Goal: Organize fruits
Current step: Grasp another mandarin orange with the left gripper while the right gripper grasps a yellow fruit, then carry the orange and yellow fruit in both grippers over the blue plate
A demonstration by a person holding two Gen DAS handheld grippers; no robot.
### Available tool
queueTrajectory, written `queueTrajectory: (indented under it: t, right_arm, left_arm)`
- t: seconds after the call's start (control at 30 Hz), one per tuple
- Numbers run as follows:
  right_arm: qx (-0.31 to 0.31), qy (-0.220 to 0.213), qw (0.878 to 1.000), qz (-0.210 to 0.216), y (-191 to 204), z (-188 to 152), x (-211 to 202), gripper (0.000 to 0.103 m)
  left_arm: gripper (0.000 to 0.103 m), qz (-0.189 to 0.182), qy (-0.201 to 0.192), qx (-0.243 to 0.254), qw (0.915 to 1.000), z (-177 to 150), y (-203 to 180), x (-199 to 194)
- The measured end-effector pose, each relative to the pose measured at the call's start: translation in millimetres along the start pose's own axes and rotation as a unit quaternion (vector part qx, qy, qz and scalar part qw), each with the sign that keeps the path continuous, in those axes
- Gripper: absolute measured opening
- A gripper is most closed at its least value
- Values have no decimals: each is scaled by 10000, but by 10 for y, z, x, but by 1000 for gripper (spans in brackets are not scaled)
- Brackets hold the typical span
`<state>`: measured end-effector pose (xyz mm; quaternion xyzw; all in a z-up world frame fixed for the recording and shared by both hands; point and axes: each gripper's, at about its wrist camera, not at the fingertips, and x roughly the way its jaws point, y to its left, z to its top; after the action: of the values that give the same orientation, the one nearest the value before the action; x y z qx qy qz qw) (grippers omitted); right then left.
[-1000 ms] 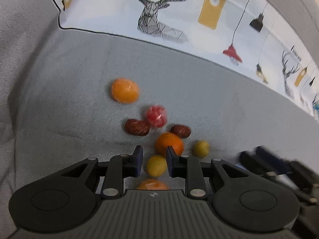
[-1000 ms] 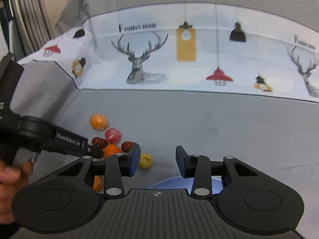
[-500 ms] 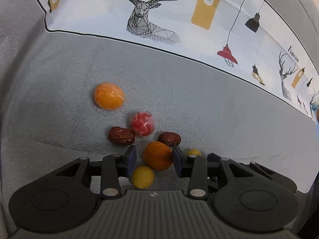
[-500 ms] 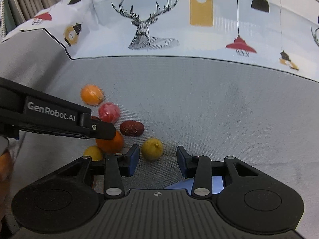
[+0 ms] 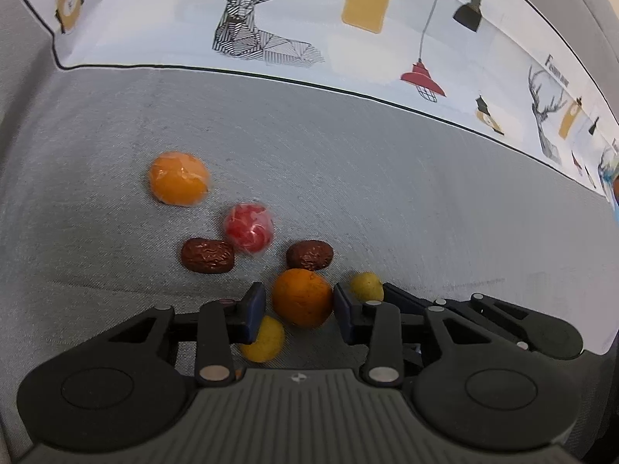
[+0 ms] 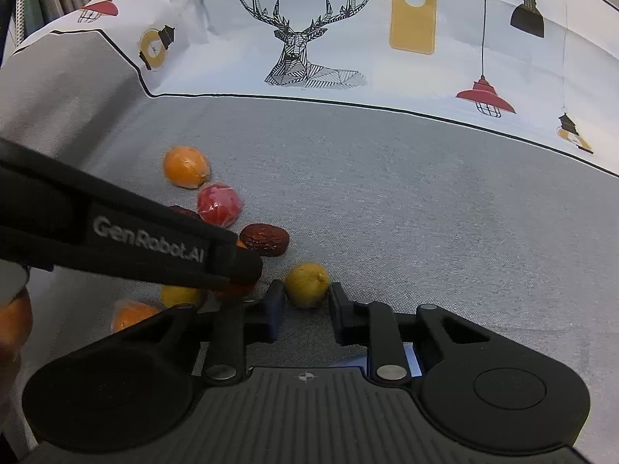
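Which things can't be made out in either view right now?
- Orange, between the jaws of the closing left claw: nearly covered by that claw's arm, right wrist view.
- Blue object: hidden under right claw, right wrist view.
- Yellow fruit: half behind left claw, left wrist view.

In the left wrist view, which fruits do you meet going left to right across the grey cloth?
Wrapped orange fruit → left brown date → red wrapped fruit → right brown date → small yellow-green fruit.
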<state>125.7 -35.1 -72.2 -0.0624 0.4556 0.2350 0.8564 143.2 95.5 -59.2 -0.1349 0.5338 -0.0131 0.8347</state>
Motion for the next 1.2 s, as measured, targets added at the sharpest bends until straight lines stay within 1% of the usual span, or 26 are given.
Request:
queueTrajectory:
  t: [0.13,0.23,0.3,0.37,0.43,0.53,0.67,0.73,0.8,0.97,1.07,1.2]
  right_arm:
    - [61,-126,9999,14,-25,4,-127,26]
    - [140,-206,9997,-5,-65,19,-254,26]
    - [350,-223,9991,-32,-127,46,-361,26]
    - [556,-351,9978,-10,-190,68,-550,26]
    - [514,-514,9974,-4,-232,55,-767,26]
    - [417,-722,9965,-84,-322,-16,-1077,26]
    - [669,-941,9931,-205,-505,-250,-1365,26]
    - [766,-944,9922,-263,-556,-431,-1409,26]
    - [765,-810,9930,-384,-572,-568,-1402,26]
    - [327,-1121,9914,-598,-556,-670,-1580,26]
    - [245,-1107,9911,-694,-634,-724,-1618,26]
    - [303,-993,9917,-759,-753,-754,-1576,26]
  left_arm:
    - [37,13,-80,0,10000,-19,3,-56]
    - [37,6,-252,-71,9997,-33,32,-145]
    - [37,85,-390,-31,9992,-52,23,-222]
    - [37,159,-557,60,9983,-87,6,-316]
    - [37,240,-698,185,9971,-127,-27,-402]
    - [37,329,-928,407,9943,-199,-93,-545]
    - [37,315,-1195,641,9903,-287,-176,-726]
    - [37,347,-1248,754,9887,-336,-229,-771]
    - [37,401,-1258,839,9877,-388,-272,-799]
    - [37,396,-1363,1107,9837,-500,-401,-872]
    - [37,412,-1362,1259,9818,-524,-466,-838]
    - [37,431,-1304,1390,9807,-516,-530,-751]
